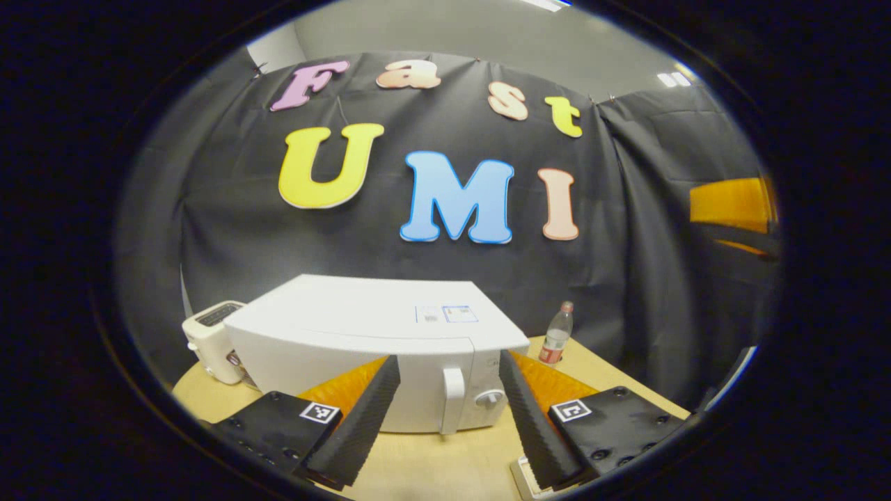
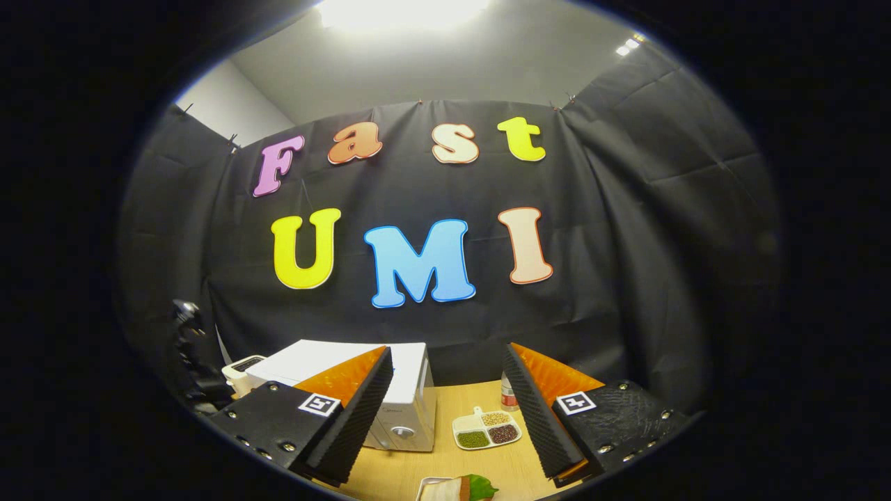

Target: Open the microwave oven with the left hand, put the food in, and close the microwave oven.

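microwave oven (image 1: 376,348), a white boxy appliance with its door shut, sits on the pale wooden table (image 1: 445,466) straight ahead of the left gripper (image 1: 449,417); that gripper's two fingers are spread wide with nothing between them, and they frame the oven's front, where the white vertical door handle (image 1: 453,398) and a round white dial (image 1: 489,399) just to its right show in the gap; a cream-coloured toaster (image 1: 212,341) stands just beside the oven on its far left side; a clear plastic bottle with a red cap and red label (image 1: 557,335) stands upright near the oven's right rear corner, close to the black cloth wall; in the right gripper view the right gripper (image 2: 449,417) is also opened wide and holds nothing; between its fingers, farther off, lies a small white divided dish of green, tan and dark beans (image 2: 486,430) on the table, well apart from the fingers; at the bottom edge, nearest the camera, a white plate holding a sandwich with a green leaf (image 2: 459,488) is partly cut off, so i cannot tell its full shape; the microwave oven stands to the left of the divided dish, partly hidden behind the right gripper's left finger.
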`<action>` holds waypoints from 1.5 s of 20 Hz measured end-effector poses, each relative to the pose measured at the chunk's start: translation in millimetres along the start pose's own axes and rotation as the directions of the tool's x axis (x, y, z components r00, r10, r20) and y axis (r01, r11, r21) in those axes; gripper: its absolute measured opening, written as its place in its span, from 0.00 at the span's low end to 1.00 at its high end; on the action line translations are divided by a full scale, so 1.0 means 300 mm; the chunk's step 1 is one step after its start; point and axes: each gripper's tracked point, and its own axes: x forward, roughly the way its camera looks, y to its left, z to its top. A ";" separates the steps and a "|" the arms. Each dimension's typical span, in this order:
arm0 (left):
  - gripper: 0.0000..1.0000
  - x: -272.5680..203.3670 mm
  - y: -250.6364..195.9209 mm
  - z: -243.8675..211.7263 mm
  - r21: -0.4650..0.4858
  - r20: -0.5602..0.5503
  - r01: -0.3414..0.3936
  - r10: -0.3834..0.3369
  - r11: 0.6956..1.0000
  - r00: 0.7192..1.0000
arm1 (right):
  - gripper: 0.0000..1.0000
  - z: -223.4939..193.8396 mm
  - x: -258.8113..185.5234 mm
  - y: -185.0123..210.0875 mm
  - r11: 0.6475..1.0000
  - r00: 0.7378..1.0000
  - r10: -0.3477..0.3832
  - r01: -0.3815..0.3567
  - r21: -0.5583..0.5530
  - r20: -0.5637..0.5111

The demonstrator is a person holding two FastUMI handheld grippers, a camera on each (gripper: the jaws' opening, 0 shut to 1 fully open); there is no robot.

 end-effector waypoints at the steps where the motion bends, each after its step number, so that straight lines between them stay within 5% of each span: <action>1: 0.96 0.029 -0.001 -0.049 0.001 -0.027 -0.001 0.001 1.000 1.000 | 0.97 -0.003 0.000 -0.015 1.000 1.000 -0.006 0.006 0.004 0.001; 10: 0.77 0.254 0.007 -0.271 0.048 -0.156 -0.010 0.017 0.999 0.988 | 0.97 -0.021 -0.001 -0.143 0.996 0.996 -0.092 0.092 -0.018 -0.019; 13: 0.39 0.253 -0.007 -0.292 0.044 -0.180 0.005 0.002 0.999 0.984 | 0.97 -0.045 0.004 -0.163 0.994 0.993 -0.109 0.108 -0.018 -0.039; 21: 0.07 0.264 -0.009 -0.296 0.081 -0.188 -0.001 0.016 0.997 0.982 | 0.97 -0.074 0.009 -0.141 0.996 0.994 -0.086 0.087 -0.001 -0.072; 30: 0.06 0.244 -0.010 -0.288 0.096 -0.219 0.021 0.000 0.995 0.976 | 0.97 -0.066 -0.012 -0.149 0.995 0.993 -0.099 0.099 0.000 -0.068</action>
